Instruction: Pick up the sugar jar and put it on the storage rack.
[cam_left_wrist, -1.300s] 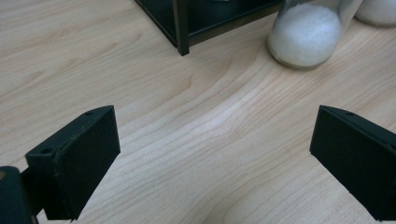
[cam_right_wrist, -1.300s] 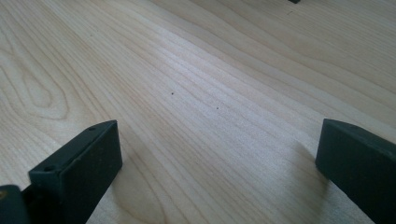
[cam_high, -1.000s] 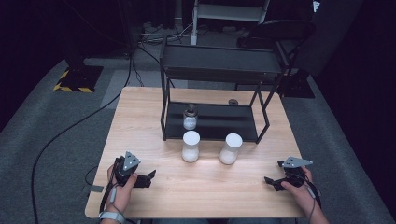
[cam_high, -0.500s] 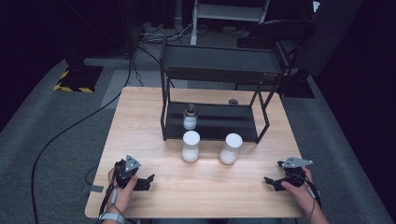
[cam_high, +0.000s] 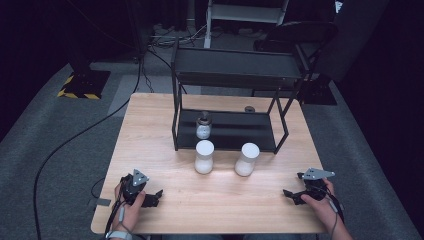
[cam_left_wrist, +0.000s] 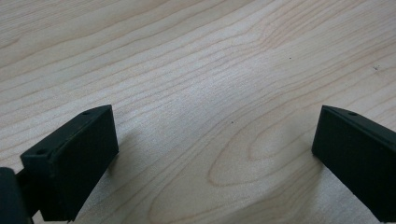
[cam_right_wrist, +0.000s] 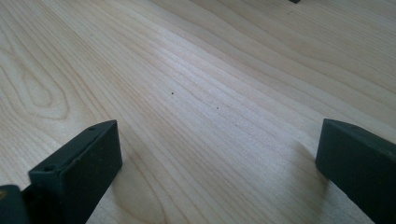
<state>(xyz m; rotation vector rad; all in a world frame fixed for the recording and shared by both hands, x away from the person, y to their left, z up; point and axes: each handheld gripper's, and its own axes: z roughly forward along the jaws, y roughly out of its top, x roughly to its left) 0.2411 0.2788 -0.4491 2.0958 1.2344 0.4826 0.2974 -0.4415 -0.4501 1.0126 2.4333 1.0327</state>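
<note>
Light wood table (cam_high: 225, 200): left gripper (cam_high: 156, 196) and right gripper (cam_high: 289, 194) rest at near corners, jaws spread, empty. Two white jars (cam_high: 204, 156) mid-table, well apart from both. Behind: black rack (cam_high: 230, 131), small bottle (cam_high: 203, 126) inside. Grey carpet, dark room.

Two white jars (cam_high: 204, 156) (cam_high: 246, 159) counted on the tabletop (cam_high: 150, 130). One small bottle (cam_high: 203, 125) seen on the rack (cam_high: 235, 75). One rack. Two grippers (cam_high: 156, 196) (cam_high: 287, 194) noted, one per hand.
</note>
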